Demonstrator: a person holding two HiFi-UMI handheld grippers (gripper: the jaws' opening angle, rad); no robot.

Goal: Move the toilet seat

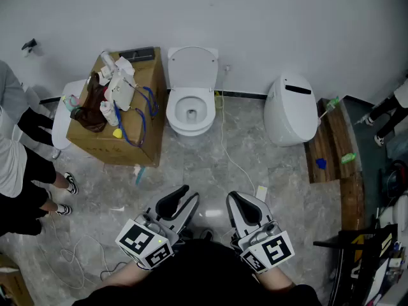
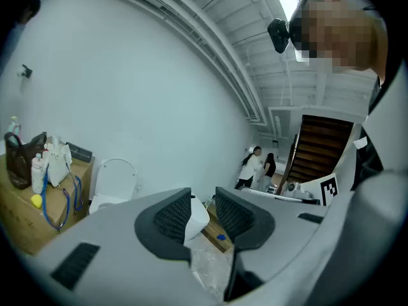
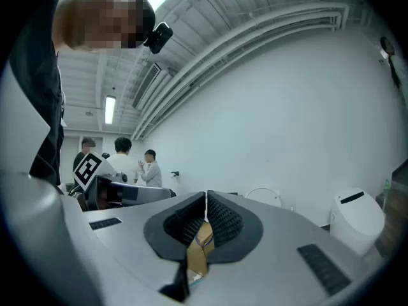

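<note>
White toilet seat [image 1: 173,109] sits at the far wall, right of the cardboard box [image 1: 141,123], untouched. Left hand-held gripper [image 1: 189,194] gapes empty, right hand-held gripper [image 1: 233,198] is clenched on nothing. Still approaching, I'd say; next means getting close.

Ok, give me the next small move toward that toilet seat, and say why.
Probably step forward and carry the open left gripper toward the toilet: both grippers hang well short of it, empty, and the right gripper is shut.
</note>
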